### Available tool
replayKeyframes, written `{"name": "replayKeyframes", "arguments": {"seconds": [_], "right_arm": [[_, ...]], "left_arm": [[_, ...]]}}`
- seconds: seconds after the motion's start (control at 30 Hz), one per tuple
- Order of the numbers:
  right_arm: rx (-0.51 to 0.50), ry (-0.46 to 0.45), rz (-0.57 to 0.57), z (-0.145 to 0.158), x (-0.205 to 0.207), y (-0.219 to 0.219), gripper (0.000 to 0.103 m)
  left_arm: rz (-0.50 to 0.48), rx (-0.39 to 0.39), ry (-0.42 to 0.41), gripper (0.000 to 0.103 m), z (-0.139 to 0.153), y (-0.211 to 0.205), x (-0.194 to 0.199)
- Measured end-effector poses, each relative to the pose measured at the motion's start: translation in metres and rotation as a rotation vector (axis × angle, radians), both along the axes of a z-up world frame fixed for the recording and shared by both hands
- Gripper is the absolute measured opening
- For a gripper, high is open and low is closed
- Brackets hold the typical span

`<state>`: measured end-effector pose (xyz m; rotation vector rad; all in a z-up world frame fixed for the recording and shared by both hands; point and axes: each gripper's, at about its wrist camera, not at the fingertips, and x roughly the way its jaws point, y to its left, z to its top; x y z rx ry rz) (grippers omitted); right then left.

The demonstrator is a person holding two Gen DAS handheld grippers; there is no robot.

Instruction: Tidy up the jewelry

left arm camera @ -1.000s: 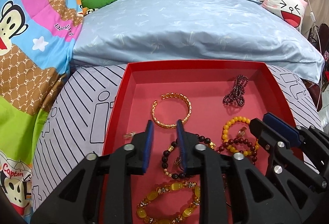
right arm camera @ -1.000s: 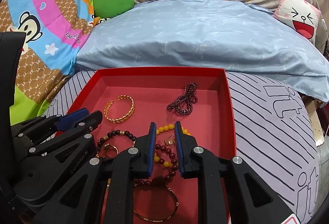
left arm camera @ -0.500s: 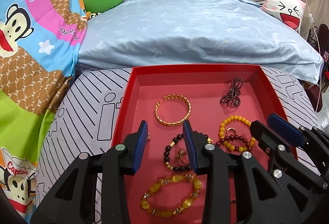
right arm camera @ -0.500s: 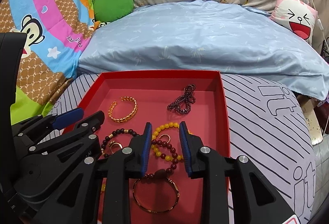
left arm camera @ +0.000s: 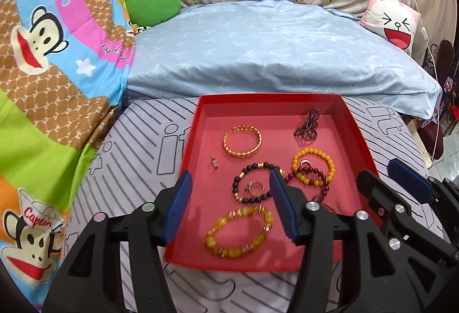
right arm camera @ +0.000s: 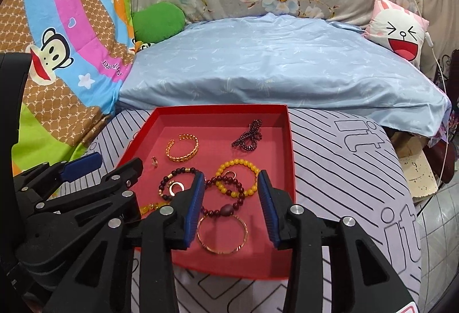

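Both of your grippers have pulled back and up from the red tray (left arm camera: 355,129). Your left gripper (left arm camera: 229,205) and right gripper (right arm camera: 231,205) are opening and grasp nothing (each hangs free above the near edge). All the jewelry lies inside the tray, the gold bangle (left arm camera: 242,140) toward its far wall, so I judge you are choosing a piece.

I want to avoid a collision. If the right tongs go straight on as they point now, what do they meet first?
Probably the dark red bead bracelet on the red tray, between the opening, empty right tongs; the thin gold bangle lies nearer. Depth is unclear.
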<state>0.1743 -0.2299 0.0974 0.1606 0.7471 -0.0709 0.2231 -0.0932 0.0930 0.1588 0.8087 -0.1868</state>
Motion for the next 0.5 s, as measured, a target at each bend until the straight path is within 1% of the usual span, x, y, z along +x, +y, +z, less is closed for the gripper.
{"name": "replayKeyframes", "arguments": {"seconds": [0.13, 0.27, 0.33, 0.4, 0.5], "right_arm": [[-0.010, -0.013, -0.003, 0.006, -0.018, 0.005, 0.047], [-0.016, -0.016, -0.009, 0.010, -0.036, 0.011, 0.048], [-0.019, -0.017, -0.017, 0.010, -0.044, 0.013, 0.052], [-0.015, -0.014, -0.020, 0.009, -0.052, 0.015, 0.054], [-0.011, 0.003, -0.026, 0.006, -0.062, 0.018, 0.055]], "left_arm": [[0.008, -0.003, -0.008, 0.059, 0.006, 0.008, -0.017], [0.023, 0.004, -0.018, 0.070, 0.009, 0.016, -0.033], [0.024, 0.002, -0.018, 0.070, 0.009, 0.020, -0.040], [0.025, 0.001, -0.015, 0.070, 0.009, 0.024, -0.048], [0.027, 0.008, -0.014, 0.070, 0.008, 0.026, -0.059]]}}
